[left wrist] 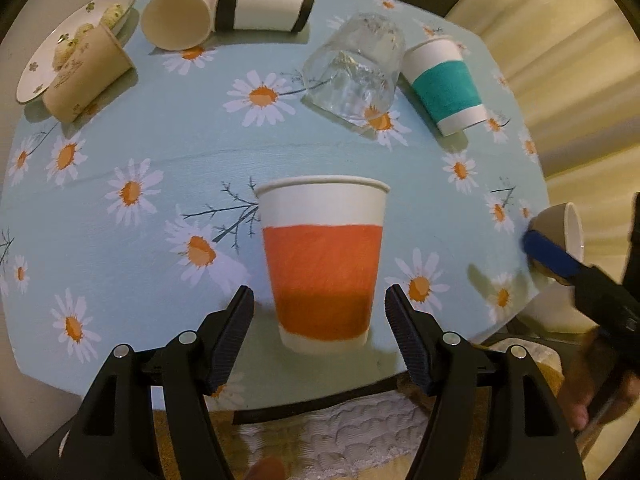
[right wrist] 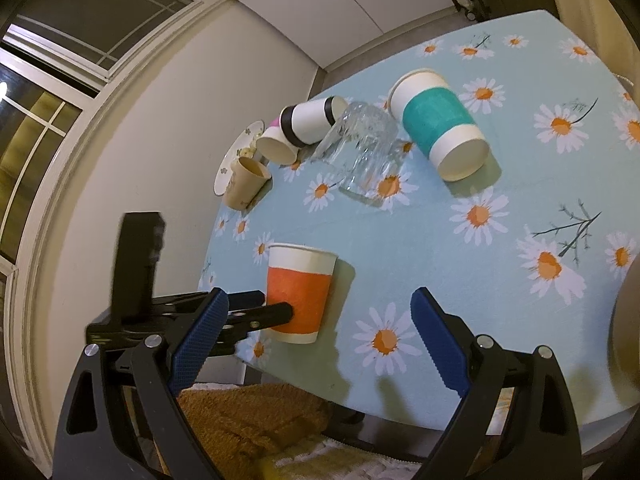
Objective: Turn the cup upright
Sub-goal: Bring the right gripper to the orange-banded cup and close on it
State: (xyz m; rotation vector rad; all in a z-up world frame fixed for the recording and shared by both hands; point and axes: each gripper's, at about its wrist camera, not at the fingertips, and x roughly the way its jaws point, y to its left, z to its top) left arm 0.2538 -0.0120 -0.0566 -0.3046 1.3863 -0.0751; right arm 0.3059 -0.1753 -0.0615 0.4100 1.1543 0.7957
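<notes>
Orange-banded white paper cup (left wrist: pixel 323 265) stands upright on the near counter (left wrist: pixel 160 128); left gripper (left wrist: pixel 320 312) fingers apart, flanking it; release appears complete, withdrawal next.

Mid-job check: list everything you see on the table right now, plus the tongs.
orange-banded cup: 1, orange, upright, front edge
teal-banded cup: 1, teal, on its side, right
glass tumbler: 1, clear, tipped, beside teal-banded cup
black-banded cup: 1, white, on its side, far edge
pink-banded cup: 1, pink, on its side, beside it
beige cup: 1, beige, tilted against plate
plate: 1, white, far left
brown cup: 1, brown, right edge
tablecloth: 1, light blue with daisies
left tongs: 1, black, open, flanking orange-banded cup
right tongs: 1, blue, open
</notes>
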